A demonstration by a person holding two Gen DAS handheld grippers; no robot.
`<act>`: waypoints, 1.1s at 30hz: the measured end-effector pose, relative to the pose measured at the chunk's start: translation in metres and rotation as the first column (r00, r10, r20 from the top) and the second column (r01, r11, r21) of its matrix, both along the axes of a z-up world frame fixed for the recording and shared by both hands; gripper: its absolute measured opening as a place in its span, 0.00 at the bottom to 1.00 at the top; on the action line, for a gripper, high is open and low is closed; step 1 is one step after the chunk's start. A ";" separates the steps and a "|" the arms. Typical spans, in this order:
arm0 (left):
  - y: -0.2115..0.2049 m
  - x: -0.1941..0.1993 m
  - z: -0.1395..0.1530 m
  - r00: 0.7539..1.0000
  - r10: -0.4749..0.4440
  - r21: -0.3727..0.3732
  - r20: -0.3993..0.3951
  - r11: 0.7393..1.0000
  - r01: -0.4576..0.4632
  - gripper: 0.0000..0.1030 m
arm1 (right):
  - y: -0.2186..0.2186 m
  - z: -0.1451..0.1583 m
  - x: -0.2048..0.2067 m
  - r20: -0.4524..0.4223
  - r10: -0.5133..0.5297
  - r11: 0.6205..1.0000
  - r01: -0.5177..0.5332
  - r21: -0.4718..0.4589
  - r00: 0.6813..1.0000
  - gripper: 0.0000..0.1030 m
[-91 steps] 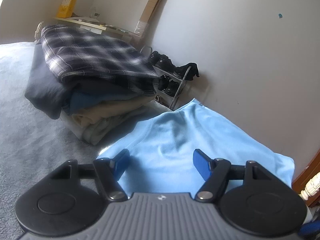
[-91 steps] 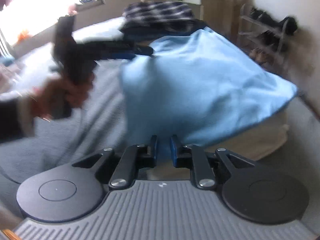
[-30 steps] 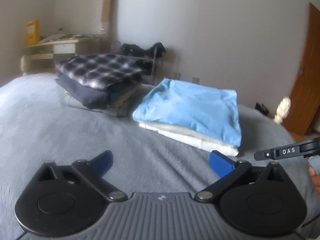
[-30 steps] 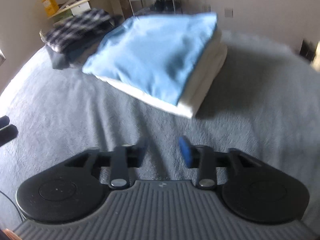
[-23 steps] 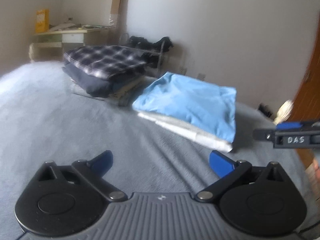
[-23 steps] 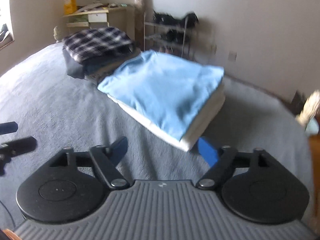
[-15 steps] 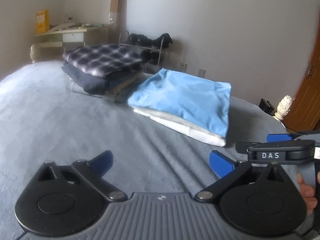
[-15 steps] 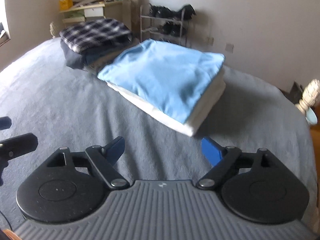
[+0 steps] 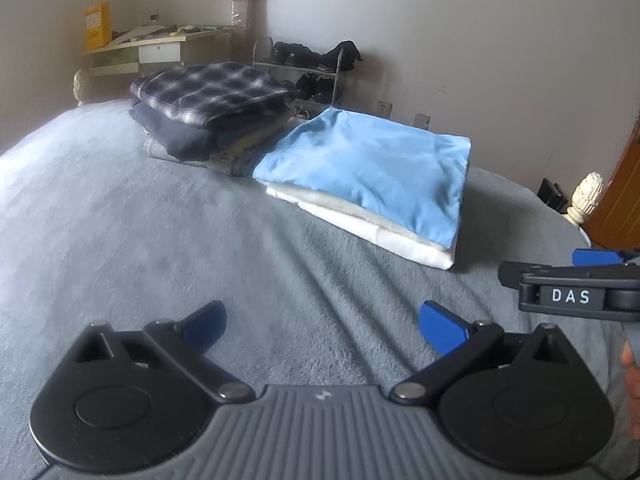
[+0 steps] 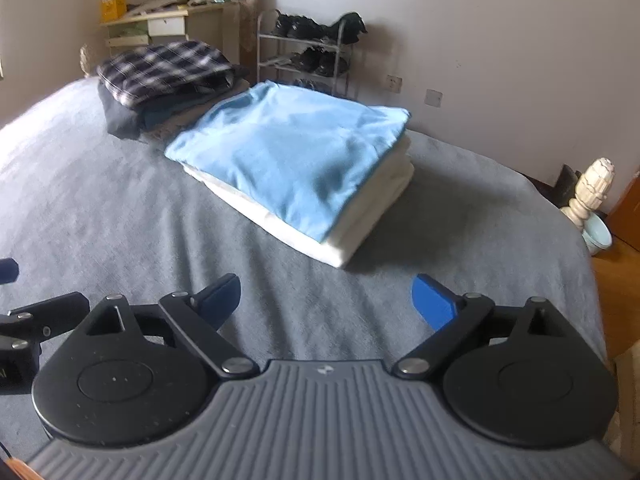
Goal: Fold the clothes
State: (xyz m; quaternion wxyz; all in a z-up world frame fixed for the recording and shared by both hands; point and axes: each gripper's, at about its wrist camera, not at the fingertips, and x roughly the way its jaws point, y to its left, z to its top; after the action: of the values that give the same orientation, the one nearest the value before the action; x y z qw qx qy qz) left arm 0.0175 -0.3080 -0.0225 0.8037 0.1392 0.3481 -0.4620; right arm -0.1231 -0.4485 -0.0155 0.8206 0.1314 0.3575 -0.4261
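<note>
The folded light-blue garment (image 9: 368, 168) lies flat on a folded white garment (image 9: 360, 224), and the two make a low pile on the grey bed (image 9: 120, 220), toward its far side near the wall. Its long axis runs slantwise, from the far left down to the near right, and the nearest corner points toward the right gripper. Just to the left of it, touching or nearly so, stands a taller pile topped by a folded plaid shirt (image 9: 208, 90) over dark and beige pieces. The left gripper (image 9: 320, 328) hangs over bare bedcover with its blue fingers (image 9: 442, 328) spread wide and nothing between them; the blue garment lies well ahead of them and somewhat to the right. The right gripper (image 10: 326, 300) is likewise over bare bedcover; its fingers (image 10: 434, 300) are opening, already far apart and empty, and the pile lies straight ahead, near but clear of the tips. The left wrist view alone shows the right gripper from the side at the right edge, with a label reading DAS, and a bit of the person's hand (image 9: 630, 364) below it. The right wrist view alone shows the left gripper's black linkage at its left edge, a pale bowl (image 10: 598, 236) on the wooden floor past the bed's corner, and all the shelves of the shoe rack (image 10: 308, 52).
</note>
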 end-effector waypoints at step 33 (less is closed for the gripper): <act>-0.019 -0.048 0.002 0.991 -0.092 0.081 0.099 0.993 0.084 1.00 | -0.013 0.001 -0.037 0.032 -0.070 0.997 0.069 0.042 0.997 0.90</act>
State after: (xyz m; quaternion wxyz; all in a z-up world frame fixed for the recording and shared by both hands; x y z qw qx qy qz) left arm -0.0305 -0.3271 -0.0209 0.7934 0.2088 0.3176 -0.4755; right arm -0.1603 -0.4612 -0.0150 0.8083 0.1674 0.3475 -0.4449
